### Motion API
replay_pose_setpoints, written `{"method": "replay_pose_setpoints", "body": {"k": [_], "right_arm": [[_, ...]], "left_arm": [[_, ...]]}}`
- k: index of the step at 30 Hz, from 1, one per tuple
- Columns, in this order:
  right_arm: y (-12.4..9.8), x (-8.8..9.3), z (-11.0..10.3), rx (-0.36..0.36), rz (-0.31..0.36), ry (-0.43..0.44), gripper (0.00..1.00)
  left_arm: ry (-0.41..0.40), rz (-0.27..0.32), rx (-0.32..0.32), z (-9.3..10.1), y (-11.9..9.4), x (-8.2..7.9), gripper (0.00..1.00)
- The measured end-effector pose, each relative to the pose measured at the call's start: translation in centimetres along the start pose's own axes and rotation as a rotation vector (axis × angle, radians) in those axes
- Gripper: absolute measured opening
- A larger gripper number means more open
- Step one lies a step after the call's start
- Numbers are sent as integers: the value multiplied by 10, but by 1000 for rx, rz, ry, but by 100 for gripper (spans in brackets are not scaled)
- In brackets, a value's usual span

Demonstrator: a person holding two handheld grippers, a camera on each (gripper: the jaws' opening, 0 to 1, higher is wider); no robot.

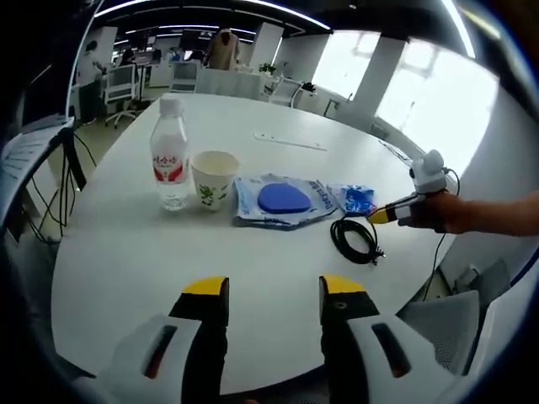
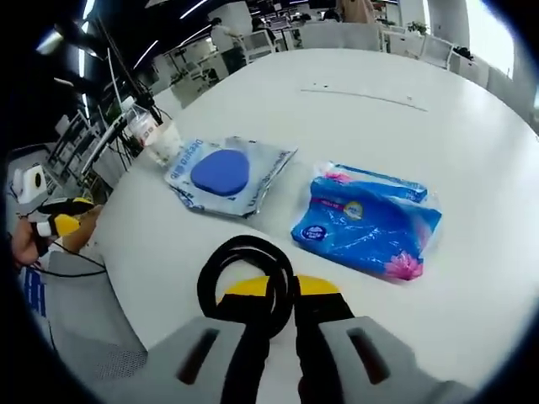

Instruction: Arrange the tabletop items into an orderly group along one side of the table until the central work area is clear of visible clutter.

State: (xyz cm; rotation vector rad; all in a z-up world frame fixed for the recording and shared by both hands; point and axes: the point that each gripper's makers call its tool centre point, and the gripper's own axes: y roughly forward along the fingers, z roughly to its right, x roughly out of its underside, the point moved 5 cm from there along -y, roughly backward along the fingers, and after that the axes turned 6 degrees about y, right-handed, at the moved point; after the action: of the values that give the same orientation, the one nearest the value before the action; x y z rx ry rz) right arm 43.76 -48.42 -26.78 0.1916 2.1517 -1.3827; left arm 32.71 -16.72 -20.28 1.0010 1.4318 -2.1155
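Left gripper view: round white table (image 1: 168,261), smooth matte top, in an open office with ceiling strip lights, bright windows at right and chairs (image 1: 120,84) beyond the far edge. Left gripper (image 1: 274,290) hovers over the near edge, yellow-tipped jaws spread, holding nothing. Items sit in a row across the table's middle: clear plastic water bottle (image 1: 170,164) upright with red label, paper cup (image 1: 214,179) upright just beside it, flat plastic pouch with a blue oval (image 1: 281,200), blue tissue pack (image 1: 354,199) touching the pouch's right end, black coiled cable (image 1: 354,236) toward the right edge. Right gripper (image 1: 383,215) reaches in from the right edge, tip at the cable.

Right gripper view: right gripper (image 2: 282,290) jaws clamped on the cable (image 2: 245,271); loop is round, glossy black, lying near the table (image 2: 396,126) edge. Tissue pack (image 2: 368,220) is crinkly film, long axis running toward the pouch (image 2: 226,173). Bottle (image 2: 141,124) and cup (image 2: 162,141) at the far left edge. Left gripper (image 2: 52,224) sits off the table edge; jaw state there unclear.
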Motion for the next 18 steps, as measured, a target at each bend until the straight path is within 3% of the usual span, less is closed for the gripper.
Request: {"method": "replay_pose_setpoints", "body": {"k": [11,18], "right_arm": [[-13,4,-1,-8,18,3,18],[-28,12,4,-4,44,22,20]], "left_arm": [[-9,11,-6,-1,-2,-1,42],[-15,17,-14,-5,-4,-2,42]]}}
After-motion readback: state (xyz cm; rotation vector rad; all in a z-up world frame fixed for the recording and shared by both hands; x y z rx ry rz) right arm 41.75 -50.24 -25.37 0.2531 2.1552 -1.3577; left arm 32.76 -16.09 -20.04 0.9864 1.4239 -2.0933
